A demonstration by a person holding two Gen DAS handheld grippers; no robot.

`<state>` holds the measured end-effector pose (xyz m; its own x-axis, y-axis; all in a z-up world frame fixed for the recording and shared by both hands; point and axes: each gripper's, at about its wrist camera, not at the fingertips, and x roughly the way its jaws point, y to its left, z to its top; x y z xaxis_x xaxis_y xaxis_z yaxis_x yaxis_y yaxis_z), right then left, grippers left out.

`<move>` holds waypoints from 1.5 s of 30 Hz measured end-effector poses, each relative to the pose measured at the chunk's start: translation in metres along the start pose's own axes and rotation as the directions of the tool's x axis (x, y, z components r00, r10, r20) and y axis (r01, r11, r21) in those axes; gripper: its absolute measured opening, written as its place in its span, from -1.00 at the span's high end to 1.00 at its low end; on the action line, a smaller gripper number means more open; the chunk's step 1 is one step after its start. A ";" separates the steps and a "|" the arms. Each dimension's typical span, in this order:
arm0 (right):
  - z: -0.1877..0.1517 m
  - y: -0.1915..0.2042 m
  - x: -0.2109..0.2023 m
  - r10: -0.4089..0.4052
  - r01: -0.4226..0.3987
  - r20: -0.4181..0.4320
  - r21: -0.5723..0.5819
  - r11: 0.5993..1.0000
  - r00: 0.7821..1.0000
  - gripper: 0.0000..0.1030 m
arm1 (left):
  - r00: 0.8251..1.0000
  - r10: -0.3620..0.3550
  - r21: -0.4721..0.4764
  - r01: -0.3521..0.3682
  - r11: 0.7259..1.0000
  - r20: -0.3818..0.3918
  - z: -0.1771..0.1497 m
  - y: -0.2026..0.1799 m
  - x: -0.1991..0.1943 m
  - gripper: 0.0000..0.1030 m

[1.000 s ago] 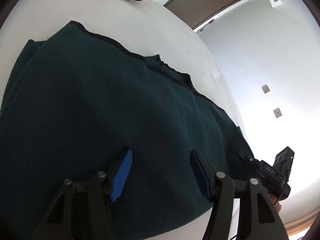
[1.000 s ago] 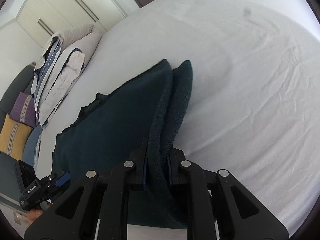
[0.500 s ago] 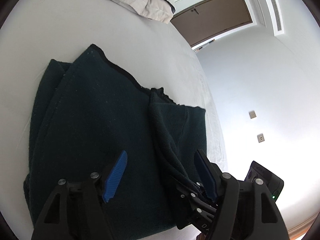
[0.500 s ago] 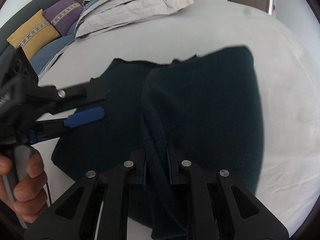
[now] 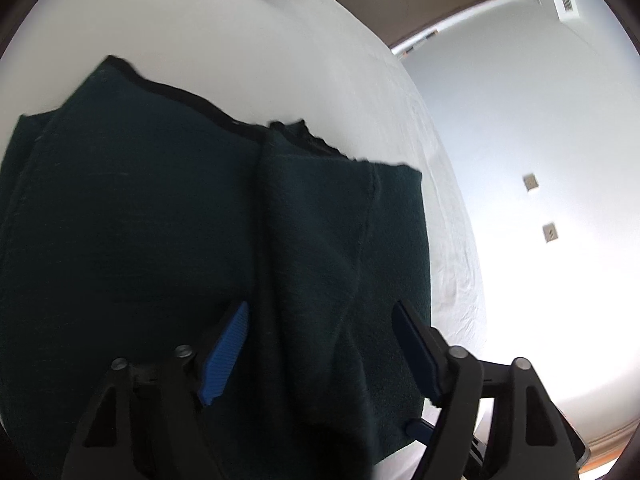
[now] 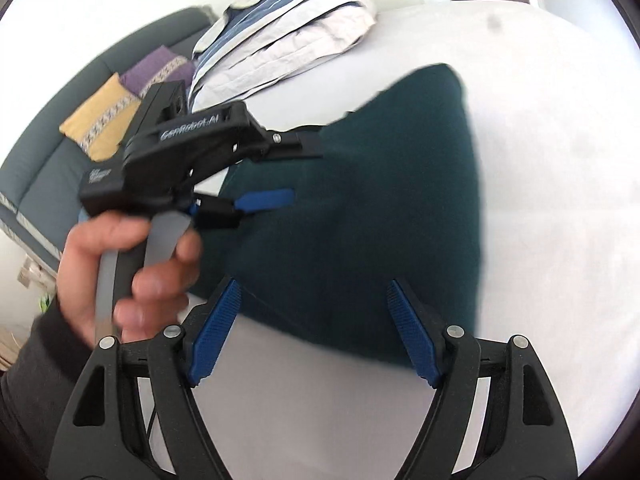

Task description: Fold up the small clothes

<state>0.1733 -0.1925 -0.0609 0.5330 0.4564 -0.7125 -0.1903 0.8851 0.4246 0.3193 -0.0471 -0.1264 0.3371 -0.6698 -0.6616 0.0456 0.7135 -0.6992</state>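
Jaws on both tools stand wide apart, and neither has anything between its blue pads. From the right wrist view, the right gripper (image 6: 312, 328) hangs just off the near edge of the dark green garment (image 6: 360, 216), its pads to either side of that edge without touching the cloth as far as I can see. The left gripper (image 5: 320, 350) hovers low over the same garment (image 5: 160, 240); whether its pads brush the fabric I cannot tell. In the right wrist view the left gripper (image 6: 266, 176) shows from the side, gripped by the person's left hand (image 6: 124, 272), with one blue pad reaching over the cloth.

The garment lies spread on the white bed (image 6: 560, 160), with its right side folded over onto the middle, so a doubled panel sits on top with a raised crease running along it. A darker trim edges the far side.

It looks a soft, thick knit or fleece: light, limp, nothing to break, and fuzzy enough that the ribbed pads should bite well. It will sag and drag rather than hold a shape, and the folded layers could slide apart if only the top one is pinched. I'd take it at an edge or corner, catching every layer, one tool at each end of the side to be turned over. Folded bedding (image 6: 288, 40) is stacked at the far end of the bed, well away.
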 end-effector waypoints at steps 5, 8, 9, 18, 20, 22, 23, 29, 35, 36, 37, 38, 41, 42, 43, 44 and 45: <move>-0.019 -0.023 -0.029 0.003 -0.008 0.065 0.075 0.997 0.998 -0.43 | 0.996 0.085 0.027 -0.084 0.996 -0.031 -0.001 -0.006 0.014 0.33; -0.021 -0.036 -0.033 -0.005 -0.006 0.083 0.137 0.991 0.997 -0.43 | 0.996 0.084 0.017 -0.083 0.996 -0.033 0.000 0.000 0.010 0.60; -0.020 -0.042 -0.032 -0.012 -0.001 0.088 0.146 0.989 0.996 -0.43 | 0.996 0.082 0.018 -0.082 0.996 -0.032 0.000 0.000 0.009 0.63; -0.002 -0.047 -0.022 -0.055 0.038 0.120 0.137 0.990 0.991 -0.43 | 1.000 0.027 0.009 -0.027 1.000 0.004 0.007 0.013 -0.035 0.71; 0.003 -0.039 -0.012 -0.052 0.040 0.106 0.109 0.993 0.993 -0.43 | 0.999 0.038 0.006 -0.038 0.999 0.021 0.012 0.022 -0.051 0.71; 0.007 -0.030 0.003 -0.051 0.046 0.070 0.078 0.996 0.996 -0.43 | 0.998 0.044 -0.005 -0.044 0.999 0.037 0.016 0.033 -0.066 0.71; 0.008 -0.024 0.011 -0.041 0.038 0.054 0.068 0.997 0.998 -0.43 | 0.998 0.049 -0.011 -0.048 0.999 0.047 0.018 0.040 -0.075 0.71; 0.013 0.036 0.052 -0.021 0.021 -0.001 -0.063 0.998 1.000 -0.40 | 0.993 0.079 -0.051 -0.075 0.996 0.085 0.021 0.084 -0.124 0.71; 0.008 0.080 0.082 -0.048 0.039 -0.055 -0.156 0.987 0.997 -0.40 | 0.990 0.094 -0.100 -0.084 0.991 0.102 0.015 0.123 -0.140 0.76; 0.007 0.086 0.089 -0.060 0.048 -0.067 -0.169 0.984 0.996 -0.40 | 0.991 0.096 -0.106 -0.086 0.991 0.098 0.014 0.125 -0.137 0.76; 0.005 0.086 0.093 -0.072 0.058 -0.078 -0.172 0.983 0.994 -0.40 | 0.991 0.102 -0.112 -0.092 0.989 0.090 0.011 0.129 -0.133 0.76; 0.002 0.085 0.097 -0.091 0.074 -0.091 -0.172 0.982 0.992 -0.40 | 0.991 0.110 -0.121 -0.101 0.988 0.076 0.007 0.134 -0.126 0.75; -0.004 0.084 0.097 -0.101 0.083 -0.095 -0.173 0.981 0.990 -0.40 | 0.990 0.108 -0.157 -0.093 0.983 0.089 0.001 0.144 -0.120 0.51; -0.005 0.084 0.094 -0.105 0.087 -0.093 -0.178 0.980 0.990 -0.37 | 0.989 0.100 -0.178 -0.080 0.981 0.105 -0.001 0.148 -0.122 0.42; -0.006 0.082 0.092 -0.105 0.087 -0.095 -0.179 0.980 0.990 -0.37 | 0.987 0.110 -0.197 -0.085 0.977 0.119 -0.003 0.150 -0.125 0.26; -0.007 0.080 0.090 -0.103 0.084 -0.098 -0.176 0.981 0.990 -0.36 | 0.980 0.140 -0.209 -0.108 0.972 0.142 -0.005 0.150 -0.132 0.23; -0.008 0.077 0.086 -0.100 0.083 -0.100 -0.167 0.982 0.990 -0.33 | 0.973 0.165 -0.206 -0.129 0.970 0.165 -0.007 0.147 -0.139 0.23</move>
<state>0.1981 -0.0838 -0.0939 0.4639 0.3719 -0.8040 -0.2805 0.9226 0.2649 0.2725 0.1495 -0.1391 0.4901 -0.5002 -0.7139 -0.1926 0.7365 -0.6484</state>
